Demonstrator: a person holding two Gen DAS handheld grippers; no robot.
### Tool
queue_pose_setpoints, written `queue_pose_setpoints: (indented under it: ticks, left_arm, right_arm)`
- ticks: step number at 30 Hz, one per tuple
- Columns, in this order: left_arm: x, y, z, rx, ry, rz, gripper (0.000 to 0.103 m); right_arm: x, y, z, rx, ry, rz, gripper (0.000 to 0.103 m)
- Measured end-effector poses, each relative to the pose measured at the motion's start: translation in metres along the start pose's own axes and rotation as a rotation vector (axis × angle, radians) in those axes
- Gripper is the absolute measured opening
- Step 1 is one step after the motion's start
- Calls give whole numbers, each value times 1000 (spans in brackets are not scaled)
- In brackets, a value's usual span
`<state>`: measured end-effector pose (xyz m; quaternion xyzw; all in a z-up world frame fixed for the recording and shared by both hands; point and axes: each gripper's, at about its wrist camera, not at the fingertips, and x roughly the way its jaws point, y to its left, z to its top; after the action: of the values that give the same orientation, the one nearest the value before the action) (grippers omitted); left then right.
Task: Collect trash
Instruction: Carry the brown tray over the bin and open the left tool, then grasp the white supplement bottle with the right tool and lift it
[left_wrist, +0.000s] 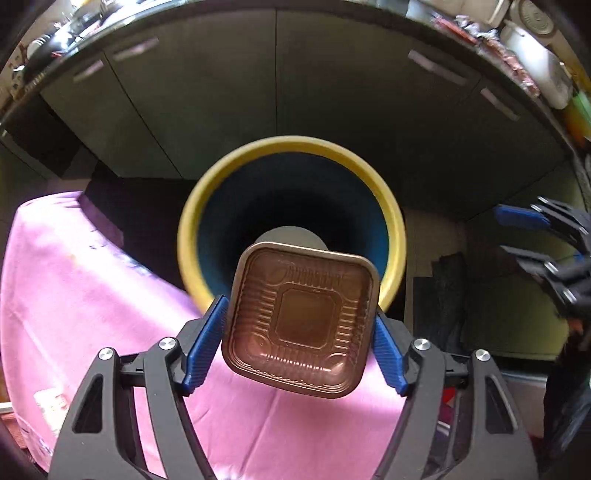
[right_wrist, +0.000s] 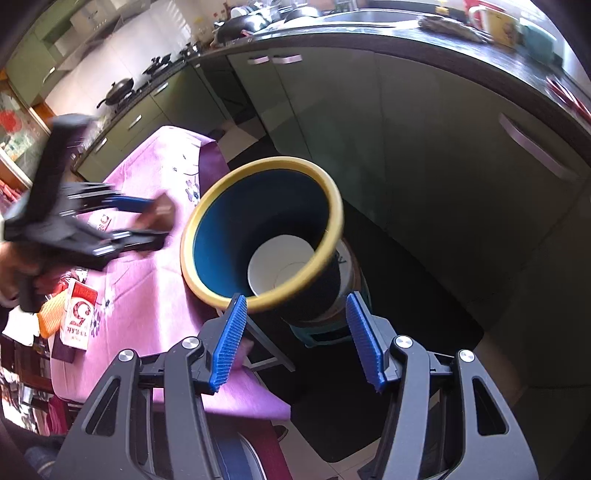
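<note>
On the left, a pink cloth (left_wrist: 92, 295) covers the table (right_wrist: 147, 266), and a red-and-white carton (right_wrist: 79, 317) lies on it among other scraps in the right wrist view.

The left gripper (left_wrist: 299, 339) has its blue pads pressed against two opposite sides of a brown plastic tray (left_wrist: 301, 317), a thin, ribbed, square insert with rounded corners. It looks very light and springy, the sort of moulded shell that buckles if squeezed hard and can pop out sideways if gripped on its slick walls. Its stiffest part is probably the rolled rim, so holding across the rim, as here, seems the sound choice; only a light pinch should be needed.

The tray hangs in the air just in front of the bin (left_wrist: 291, 221), a tall bucket with a yellow rim and dark blue inside, standing off the table edge. A white paper cup or bowl (right_wrist: 280, 269) already lies at its bottom.

To the right, the right gripper (right_wrist: 295, 339) is spread wide and holds nothing, its pads framing the near lip of the bin without touching it.
</note>
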<state>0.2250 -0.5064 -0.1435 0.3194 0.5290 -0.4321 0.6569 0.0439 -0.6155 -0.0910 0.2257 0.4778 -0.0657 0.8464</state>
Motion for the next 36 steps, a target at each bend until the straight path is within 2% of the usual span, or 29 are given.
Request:
queue_pose_setpoints:
  ticks: [3, 4, 7, 10, 15, 17, 19, 23, 27, 30, 32, 36]
  left_arm:
    - [34, -5, 20, -24, 19, 29, 73]
    - [41, -5, 24, -28, 28, 39, 78]
    - [48, -5, 32, -55, 36, 40, 81]
    - [25, -3, 29, -50, 6, 19, 81]
    - [-57, 24, -1, -101, -136, -46, 84]
    - [-98, 44, -24, -133, -217, -38, 92]
    - [-133, 66, -51, -169, -287, -20, 95]
    - [-178, 116, -116, -249, -363, 57, 96]
    - [-206, 162, -186, -357, -406, 172, 96]
    - [-219, 196, -239, -450, -453, 208, 96]
    - [-229, 217, -275, -508, -501, 224, 96]
    - [-236, 246, -328, -602, -539, 275, 96]
  right_arm:
    - [-11, -15, -16, 26, -9, 7, 58]
    - [-12, -19, -20, 34, -11, 6, 60]
    - [-16, -31, -28, 50, -4, 5, 62]
    - [-13, -34, -30, 54, 0, 8, 62]
    - [0, -21, -24, 23, 20, 29, 62]
    - [7, -6, -19, -7, 34, 42, 62]
    - [16, 18, -11, -50, 50, 57, 62]
    - [35, 82, 9, -149, 79, 109, 62]
    - [59, 160, 30, -225, 116, 204, 62]
    - [83, 218, 49, -267, 158, 259, 62]
    - [103, 254, 62, -272, 195, 278, 62]
    - [144, 318, 83, -268, 270, 270, 62]
